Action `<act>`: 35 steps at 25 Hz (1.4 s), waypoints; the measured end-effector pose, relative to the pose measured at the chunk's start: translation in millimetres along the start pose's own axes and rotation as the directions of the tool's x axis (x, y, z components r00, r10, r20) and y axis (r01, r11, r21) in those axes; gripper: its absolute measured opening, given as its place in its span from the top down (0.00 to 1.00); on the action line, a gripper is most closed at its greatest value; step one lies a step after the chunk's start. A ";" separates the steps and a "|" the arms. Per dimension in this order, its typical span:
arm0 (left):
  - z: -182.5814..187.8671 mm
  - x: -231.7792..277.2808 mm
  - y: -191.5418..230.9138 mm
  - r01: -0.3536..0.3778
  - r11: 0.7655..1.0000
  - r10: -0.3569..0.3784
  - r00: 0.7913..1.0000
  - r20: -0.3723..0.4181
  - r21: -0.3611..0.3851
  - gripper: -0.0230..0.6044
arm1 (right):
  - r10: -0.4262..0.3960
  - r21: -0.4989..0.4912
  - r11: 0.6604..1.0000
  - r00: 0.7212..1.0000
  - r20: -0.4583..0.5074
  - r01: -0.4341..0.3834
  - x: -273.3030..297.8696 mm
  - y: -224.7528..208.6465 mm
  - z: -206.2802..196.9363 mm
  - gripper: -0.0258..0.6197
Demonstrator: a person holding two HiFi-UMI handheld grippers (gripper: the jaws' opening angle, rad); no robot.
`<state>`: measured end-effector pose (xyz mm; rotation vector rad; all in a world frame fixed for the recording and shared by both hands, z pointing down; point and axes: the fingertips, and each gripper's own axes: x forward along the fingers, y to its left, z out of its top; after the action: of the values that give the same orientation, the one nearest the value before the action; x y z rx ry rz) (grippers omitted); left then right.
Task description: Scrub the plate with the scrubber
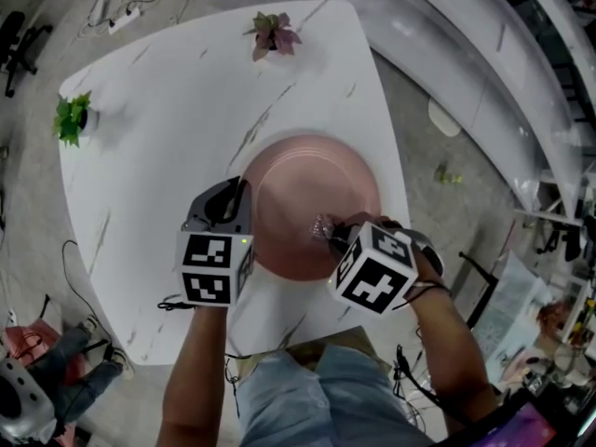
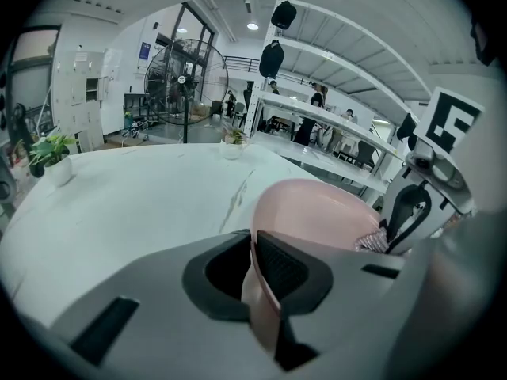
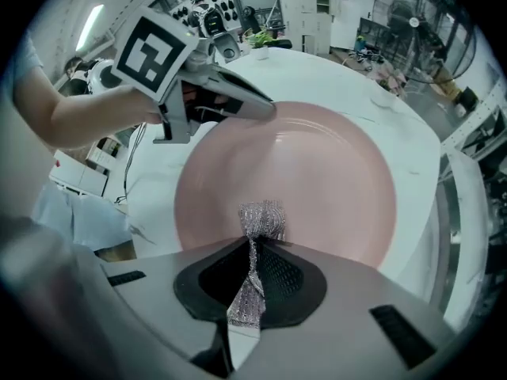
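Observation:
A round pink plate (image 1: 312,203) lies on the white marble table (image 1: 177,110). My left gripper (image 1: 244,194) is shut on the plate's left rim (image 2: 261,291), which runs between its jaws. My right gripper (image 1: 328,234) is shut on a silvery mesh scrubber (image 3: 260,226), whose free end rests on the plate's near inner surface (image 3: 317,172). The scrubber also shows as a small glittering wad (image 1: 321,225) in the head view and next to the right gripper (image 2: 372,242) in the left gripper view.
Two small potted plants stand on the table: a green one (image 1: 73,117) at the far left and a reddish one (image 1: 273,33) at the far edge. A curved white counter (image 1: 466,73) runs past the table's right side. Cables lie on the floor (image 1: 84,277) at left.

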<state>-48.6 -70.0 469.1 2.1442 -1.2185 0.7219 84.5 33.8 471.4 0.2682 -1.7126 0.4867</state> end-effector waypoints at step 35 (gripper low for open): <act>3.7 1.4 -3.3 0.012 1.000 -0.012 1.000 0.018 0.011 0.92 | -0.154 0.156 0.977 0.986 0.062 0.143 -7.1 -102.7 49.8 0.89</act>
<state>-44.3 -72.0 466.8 2.1695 -1.2122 0.7077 87.2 -80.5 475.2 0.5259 -1.7149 0.5015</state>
